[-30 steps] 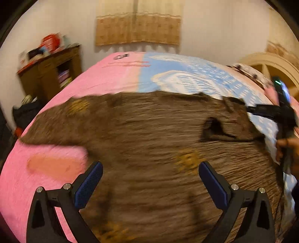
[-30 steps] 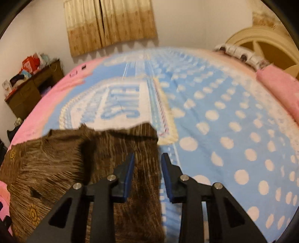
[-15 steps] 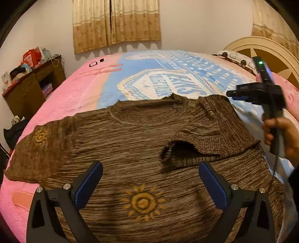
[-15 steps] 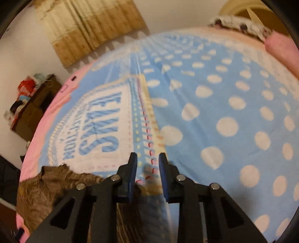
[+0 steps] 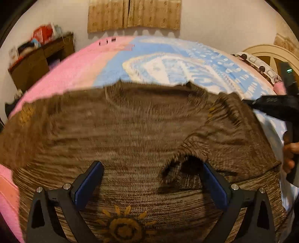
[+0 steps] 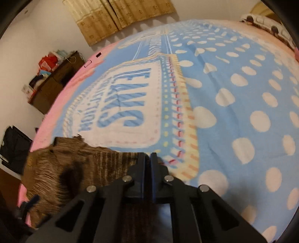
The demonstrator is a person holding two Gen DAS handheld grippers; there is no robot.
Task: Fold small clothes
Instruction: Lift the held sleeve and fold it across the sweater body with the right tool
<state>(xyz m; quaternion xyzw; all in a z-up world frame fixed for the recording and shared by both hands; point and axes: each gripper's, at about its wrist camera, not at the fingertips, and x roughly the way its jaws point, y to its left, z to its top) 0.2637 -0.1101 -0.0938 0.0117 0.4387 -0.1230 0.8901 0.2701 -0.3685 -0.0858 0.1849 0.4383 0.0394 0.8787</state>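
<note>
A small brown knit sweater [image 5: 130,130] with orange sun motifs lies flat on the bed, its right sleeve [image 5: 224,130] folded in across the chest. My left gripper [image 5: 151,179] is open and empty, hovering low over the sweater's front, one finger on each side of the sleeve cuff. My right gripper [image 6: 146,164] is shut on the sweater's right edge [image 6: 115,160], with brown knit showing between its fingers. In the left wrist view the right gripper [image 5: 269,106] shows at the sweater's right shoulder.
The bed carries a pink and blue blanket [image 6: 224,93] with white dots and lettering. A wooden cabinet [image 5: 41,61] with clutter stands by the wall at the left. A cream headboard [image 5: 271,52] and a pillow [image 5: 257,63] are at the right. Curtains [image 5: 134,13] hang behind.
My right gripper has closed fully on the sweater's right edge. My left gripper has moved closer and lower over the sweater's front. The view is blurred by motion.
</note>
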